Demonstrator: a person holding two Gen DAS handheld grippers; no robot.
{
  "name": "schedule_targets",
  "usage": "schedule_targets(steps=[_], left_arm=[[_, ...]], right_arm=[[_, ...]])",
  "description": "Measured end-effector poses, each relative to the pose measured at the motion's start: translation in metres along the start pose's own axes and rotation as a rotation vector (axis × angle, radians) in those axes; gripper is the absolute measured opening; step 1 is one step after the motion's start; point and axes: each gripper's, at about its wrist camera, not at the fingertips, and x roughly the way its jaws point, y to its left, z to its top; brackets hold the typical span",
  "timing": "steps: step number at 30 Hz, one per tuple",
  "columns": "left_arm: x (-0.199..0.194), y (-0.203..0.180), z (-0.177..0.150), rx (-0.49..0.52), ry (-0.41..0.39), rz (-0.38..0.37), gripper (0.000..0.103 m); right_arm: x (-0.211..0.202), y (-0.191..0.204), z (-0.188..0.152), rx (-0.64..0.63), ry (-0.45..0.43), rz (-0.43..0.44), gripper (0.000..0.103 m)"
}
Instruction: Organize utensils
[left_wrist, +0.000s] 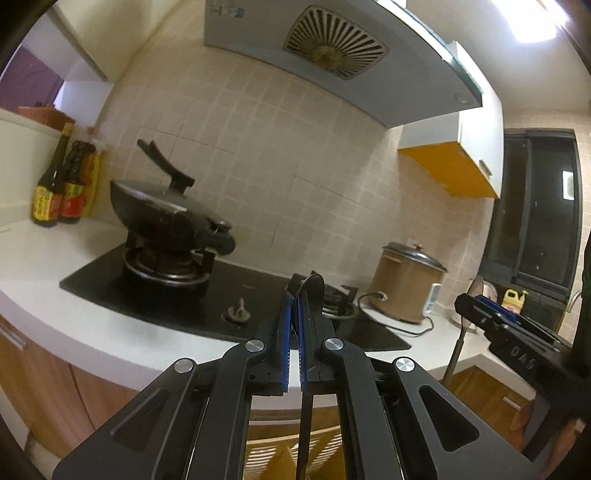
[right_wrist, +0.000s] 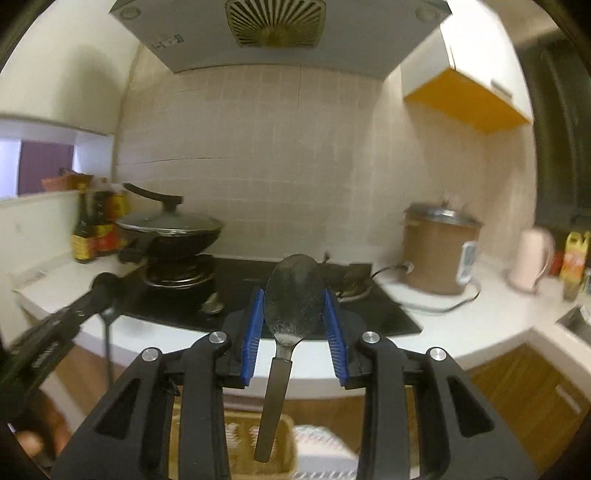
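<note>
My left gripper (left_wrist: 294, 295) is shut on a black utensil (left_wrist: 312, 291); its dark head sticks up between the blue pads and its thin handle hangs down below. My right gripper (right_wrist: 294, 291) is shut on a metal spoon (right_wrist: 293, 295), bowl up between the blue pads, handle hanging down over a woven basket (right_wrist: 258, 443). Both grippers are held in the air in front of the counter. The right gripper and its spoon also show in the left wrist view (left_wrist: 476, 299). The left gripper shows blurred in the right wrist view (right_wrist: 99, 288).
A black gas stove (left_wrist: 221, 295) sits on the white counter (left_wrist: 55, 266) with a lidded wok (left_wrist: 166, 210) on its left burner. Sauce bottles (left_wrist: 62, 184) stand at the back left. A brown rice cooker (right_wrist: 439, 251) and a pink kettle (right_wrist: 532, 258) stand to the right. A white rack (right_wrist: 325, 450) sits beside the basket.
</note>
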Motion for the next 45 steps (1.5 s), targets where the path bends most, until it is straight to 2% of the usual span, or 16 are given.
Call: schedule_targets(steps=[4, 8, 9, 12, 13, 15, 18, 19, 23, 26, 29, 30, 31, 34, 39, 45], left_arm=[[0.008, 0.007, -0.016, -0.006, 0.012, 0.021, 0.001], [0.012, 0.016, -0.023, -0.009, 0.049, 0.023, 0.001], [0.011, 0.017, -0.024, -0.008, 0.057, 0.023, 0.004], [0.001, 0.022, -0.024, -0.017, 0.079, 0.025, 0.039], [-0.005, 0.025, -0.022, -0.029, 0.084, 0.023, 0.041], [-0.017, 0.029, -0.017, -0.043, 0.117, 0.001, 0.043], [-0.034, 0.032, -0.015, -0.053, 0.184, -0.005, 0.046], [-0.043, 0.033, -0.015, -0.059, 0.237, -0.018, 0.047], [-0.066, 0.035, -0.022, -0.061, 0.452, -0.037, 0.047], [-0.082, 0.031, -0.044, -0.030, 0.639, -0.049, 0.047], [-0.094, 0.025, -0.076, 0.033, 0.747, -0.037, 0.047], [-0.095, 0.023, -0.086, 0.064, 0.773, -0.022, 0.044], [-0.094, 0.022, -0.103, 0.084, 0.820, -0.016, 0.036], [-0.093, 0.023, -0.147, 0.108, 0.944, -0.015, 0.024], [-0.094, 0.020, -0.184, 0.184, 1.000, 0.019, 0.017], [-0.100, 0.020, -0.188, 0.244, 0.971, 0.032, 0.015]], right_arm=[[0.013, 0.004, -0.022, -0.019, 0.010, 0.008, 0.030], [0.008, 0.007, -0.037, -0.015, 0.016, 0.011, 0.030], [0.006, 0.006, -0.040, -0.005, 0.026, 0.022, 0.030], [-0.001, 0.001, -0.043, 0.033, 0.088, 0.081, 0.030], [-0.004, 0.000, -0.044, 0.044, 0.102, 0.094, 0.031], [-0.015, -0.003, -0.048, 0.055, 0.139, 0.114, 0.046], [-0.037, -0.008, -0.054, 0.084, 0.201, 0.158, 0.051], [-0.045, -0.011, -0.056, 0.097, 0.236, 0.174, 0.051], [-0.070, -0.014, -0.071, 0.139, 0.418, 0.226, 0.051], [-0.095, -0.005, -0.090, 0.098, 0.574, 0.292, 0.051], [-0.111, 0.006, -0.113, 0.088, 0.691, 0.328, 0.051], [-0.114, 0.009, -0.121, 0.097, 0.722, 0.348, 0.051], [-0.116, 0.013, -0.129, 0.110, 0.754, 0.364, 0.051], [-0.119, 0.024, -0.153, 0.114, 0.813, 0.363, 0.051], [-0.106, 0.033, -0.188, 0.209, 0.924, 0.399, 0.051], [-0.086, 0.044, -0.204, 0.280, 0.979, 0.422, 0.050]])
